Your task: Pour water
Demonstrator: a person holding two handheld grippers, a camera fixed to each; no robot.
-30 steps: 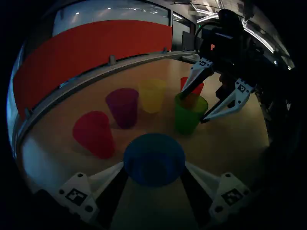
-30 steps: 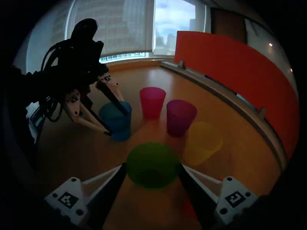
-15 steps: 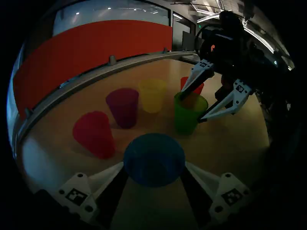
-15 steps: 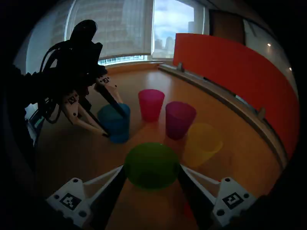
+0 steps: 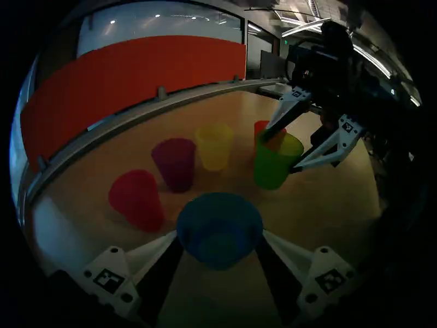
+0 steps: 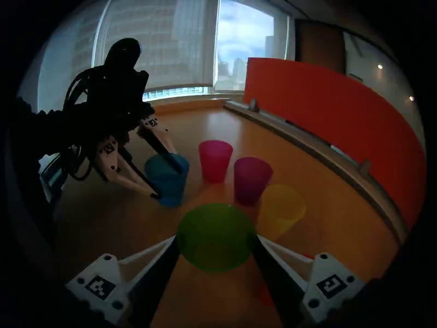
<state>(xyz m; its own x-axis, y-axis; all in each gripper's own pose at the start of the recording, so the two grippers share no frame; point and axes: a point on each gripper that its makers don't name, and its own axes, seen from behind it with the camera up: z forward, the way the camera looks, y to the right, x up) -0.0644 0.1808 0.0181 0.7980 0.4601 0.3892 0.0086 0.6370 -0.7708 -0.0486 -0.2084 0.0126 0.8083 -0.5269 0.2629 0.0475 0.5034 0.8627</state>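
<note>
While the left hand-held gripper (image 5: 218, 243) pinches the translucent blue plastic cup (image 5: 219, 218) upright, close in, the right hand-held gripper (image 5: 277, 153) farther across the wooden counter (image 5: 328, 202) pinches the translucent green plastic cup (image 5: 272, 167); pour not yet begun, I'd say: next, bring one rim over the other and tilt

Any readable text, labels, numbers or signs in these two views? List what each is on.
No readable text.
On the finger markers: black-and-white square codes, no words.
On the green lit sign near the ceiling: too small to read.
On the blue cup and green cup: no print seen.
</note>
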